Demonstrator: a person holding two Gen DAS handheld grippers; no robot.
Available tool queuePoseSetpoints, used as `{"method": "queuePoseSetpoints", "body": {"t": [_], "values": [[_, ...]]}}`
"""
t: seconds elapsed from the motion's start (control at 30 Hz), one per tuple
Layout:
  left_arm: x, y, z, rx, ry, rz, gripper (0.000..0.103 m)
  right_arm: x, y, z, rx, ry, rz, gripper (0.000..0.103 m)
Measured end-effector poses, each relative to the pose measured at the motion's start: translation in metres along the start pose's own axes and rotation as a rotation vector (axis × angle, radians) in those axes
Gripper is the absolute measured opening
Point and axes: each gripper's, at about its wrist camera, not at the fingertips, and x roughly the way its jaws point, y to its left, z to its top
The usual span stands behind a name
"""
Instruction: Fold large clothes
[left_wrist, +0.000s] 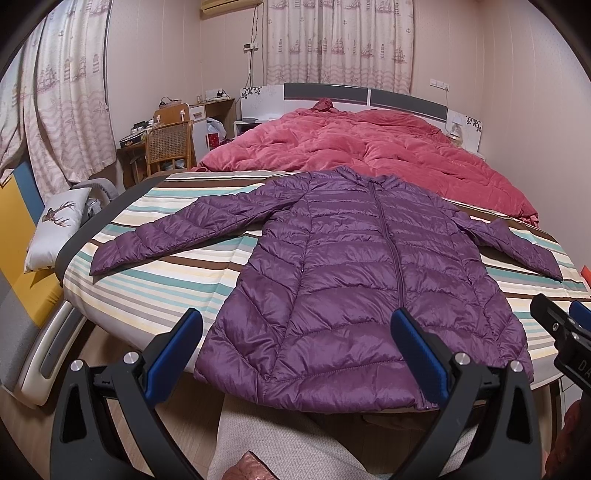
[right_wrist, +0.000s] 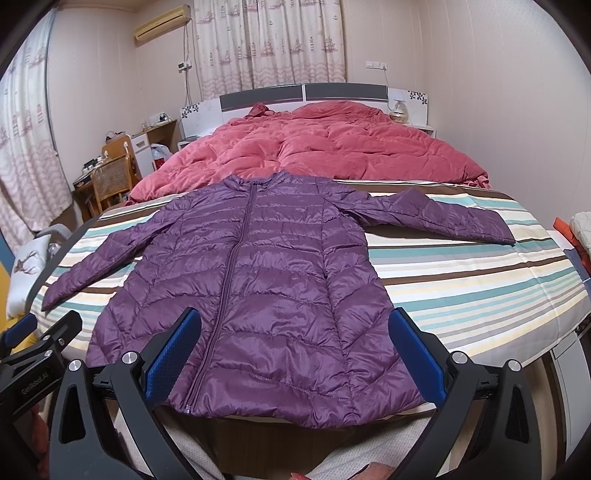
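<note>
Blue-padded fingers of the left gripper (left_wrist: 297, 354) frame the bottom of the left wrist view, spread wide apart with nothing between them, hovering just off the foot of the bed above the jacket's hem. The right gripper (right_wrist: 295, 350) is likewise wide open and holds nothing, poised over the same hem a little further to the right; its tip also shows at the right edge of the left wrist view, and the left one's at the lower left of the right wrist view.

A purple quilted jacket (left_wrist: 354, 280) lies face up and flat on the striped bedsheet (left_wrist: 155, 273), zipped closed, its zip (right_wrist: 229, 280) running from collar to hem. The hem reaches the near edge of the mattress, the collar points toward the headboard, and both sleeves are stretched out to the sides, angled slightly toward the foot of the bed.

Beyond the collar, a rumpled pink quilt (right_wrist: 317, 147) covers the far half of the bed up to a grey and white headboard (right_wrist: 303, 94). Patterned curtains (left_wrist: 332, 40) hang behind it. To the left stand a wicker-backed chair (left_wrist: 168, 146) and a cluttered desk (left_wrist: 218, 107), with an air conditioner (right_wrist: 160, 26) high on the wall. A white cushion with a deer print (left_wrist: 55, 225) rests beside the bed's left edge.
</note>
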Motion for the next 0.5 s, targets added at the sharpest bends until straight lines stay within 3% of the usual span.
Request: {"method": "queuePoseSetpoints", "body": {"t": [0.5], "values": [[0.0022, -0.0023, -0.0025, 0.006, -0.001, -0.006, 0.101, 0.003, -0.0018, -0.0001, 0.0, 0.004, -0.002, 0.1]]}}
